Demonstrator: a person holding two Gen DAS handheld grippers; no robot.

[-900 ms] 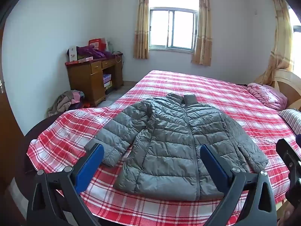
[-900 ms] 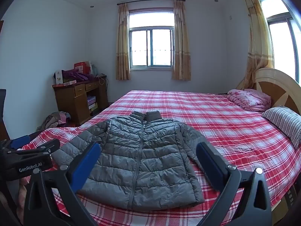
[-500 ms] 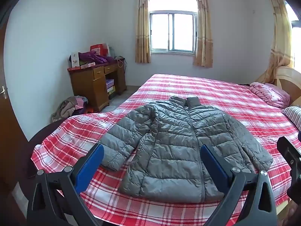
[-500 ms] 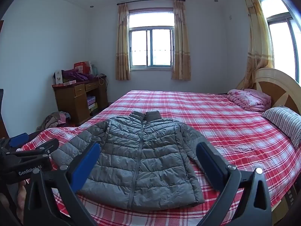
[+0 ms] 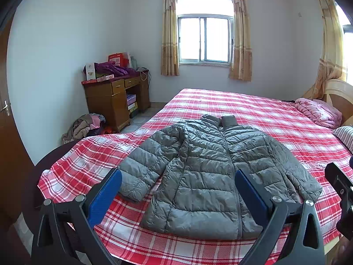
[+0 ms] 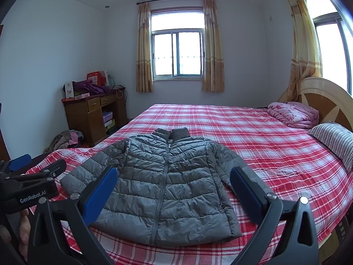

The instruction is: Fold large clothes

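A grey quilted puffer jacket [image 5: 207,172] lies flat and zipped, front side up, on the red plaid bed [image 5: 253,110], collar towards the window and sleeves down along its sides. It also shows in the right wrist view [image 6: 167,185]. My left gripper [image 5: 177,192] is open and empty, held above the jacket's hem near the bed's front edge. My right gripper [image 6: 173,190] is open and empty, also short of the hem. The left gripper's body shows at the left of the right wrist view [image 6: 28,190].
A folded pink quilt [image 6: 293,113] and a striped pillow [image 6: 333,139] lie by the headboard at the right. A wooden desk [image 5: 114,97] with boxes stands at the far left wall. A pile of clothes [image 5: 83,127] lies on the floor beside it.
The left gripper has tilted up and back a little, so the jacket sits lower and farther in its view. The right gripper has hardly moved. The jacket has not moved.
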